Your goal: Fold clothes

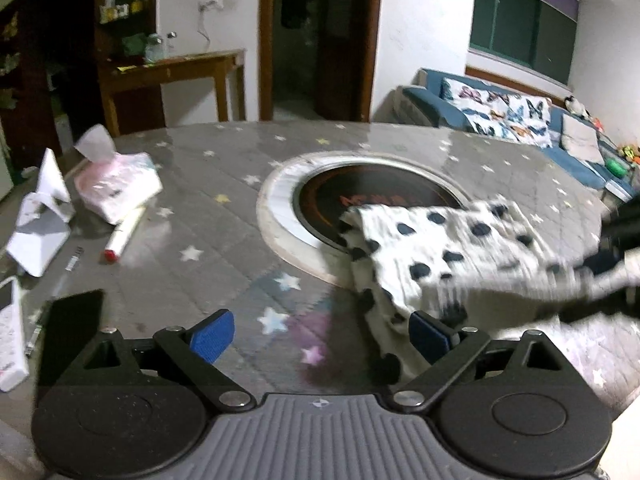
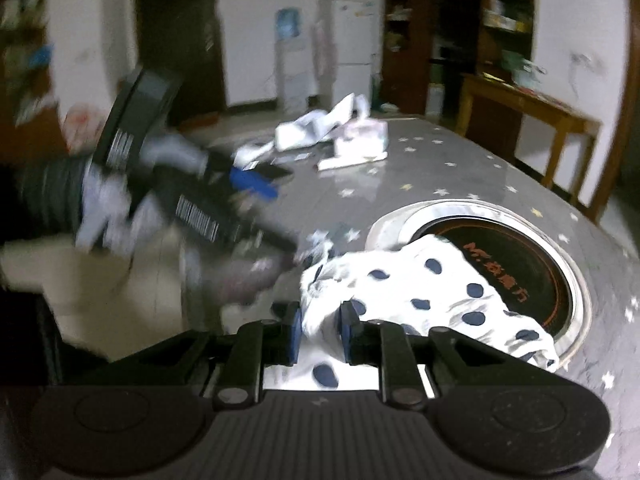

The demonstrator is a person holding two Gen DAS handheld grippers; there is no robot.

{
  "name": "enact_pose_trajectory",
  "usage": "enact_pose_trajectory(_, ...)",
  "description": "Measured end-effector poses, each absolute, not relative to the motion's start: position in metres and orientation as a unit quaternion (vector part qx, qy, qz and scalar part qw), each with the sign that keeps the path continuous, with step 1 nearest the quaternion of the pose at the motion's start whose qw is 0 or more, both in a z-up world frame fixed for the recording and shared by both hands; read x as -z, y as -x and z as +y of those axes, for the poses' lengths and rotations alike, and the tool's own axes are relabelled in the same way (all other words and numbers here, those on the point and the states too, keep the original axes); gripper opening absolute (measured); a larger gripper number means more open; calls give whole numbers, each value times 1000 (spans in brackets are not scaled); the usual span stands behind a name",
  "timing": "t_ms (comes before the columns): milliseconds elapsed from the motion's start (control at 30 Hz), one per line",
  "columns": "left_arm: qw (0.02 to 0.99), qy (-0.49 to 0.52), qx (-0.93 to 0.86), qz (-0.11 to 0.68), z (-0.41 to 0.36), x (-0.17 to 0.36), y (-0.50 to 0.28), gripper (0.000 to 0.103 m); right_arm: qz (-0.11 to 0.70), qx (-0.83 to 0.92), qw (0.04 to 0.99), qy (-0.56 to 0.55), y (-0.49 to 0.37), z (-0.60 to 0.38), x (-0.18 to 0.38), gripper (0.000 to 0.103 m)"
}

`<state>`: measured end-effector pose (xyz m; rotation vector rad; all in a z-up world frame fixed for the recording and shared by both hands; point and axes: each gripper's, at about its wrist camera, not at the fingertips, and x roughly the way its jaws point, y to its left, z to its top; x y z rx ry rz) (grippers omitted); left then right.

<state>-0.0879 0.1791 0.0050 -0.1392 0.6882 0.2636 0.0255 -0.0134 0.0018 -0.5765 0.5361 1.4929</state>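
Observation:
A white garment with dark blue dots (image 1: 436,248) lies on the grey star-patterned table (image 1: 208,208), partly over the round black hotplate (image 1: 376,196). My left gripper (image 1: 320,332) is open and empty just above the table, its right pad close to the garment's near edge. My right gripper (image 2: 320,328) is shut on a bunched edge of the dotted garment (image 2: 432,292). In the right wrist view the left gripper (image 2: 252,184) shows blurred at the left with its jaws apart. In the left wrist view the right gripper (image 1: 608,280) is a dark blur at the right edge.
A pink tissue pack (image 1: 116,184), folded white papers (image 1: 40,220), a red-capped marker (image 1: 124,236) and a black phone (image 1: 72,328) lie on the table's left side. A wooden side table (image 1: 172,76) and a blue sofa (image 1: 520,120) stand beyond.

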Motion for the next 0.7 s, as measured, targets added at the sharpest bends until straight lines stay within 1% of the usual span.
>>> enact_pose_trajectory(100, 934, 70, -137, 321, 184, -14, 89, 99, 232, -672, 642, 287, -12, -13, 9, 31)
enact_pose_trajectory(233, 940, 71, -133, 306, 183, -23, 82, 100, 235, -689, 617, 298, 4, -19, 14, 32)
enact_pose_trajectory(367, 943, 75, -123, 300, 178, -24, 73, 100, 246, -687, 628, 268, 0, -25, 7, 33)
enact_pose_trajectory(433, 944, 74, -116, 299, 174, -24, 68, 100, 257, -671, 649, 250, -6, -24, 4, 37)
enact_pose_trajectory(533, 944, 78, -114, 301, 172, -23, 61, 100, 253, -654, 663, 260, -6, -16, 6, 37)
enact_pose_trajectory(700, 941, 89, -122, 303, 176, -21, 61, 100, 220, -650, 656, 314, 14, 5, 18, 36)
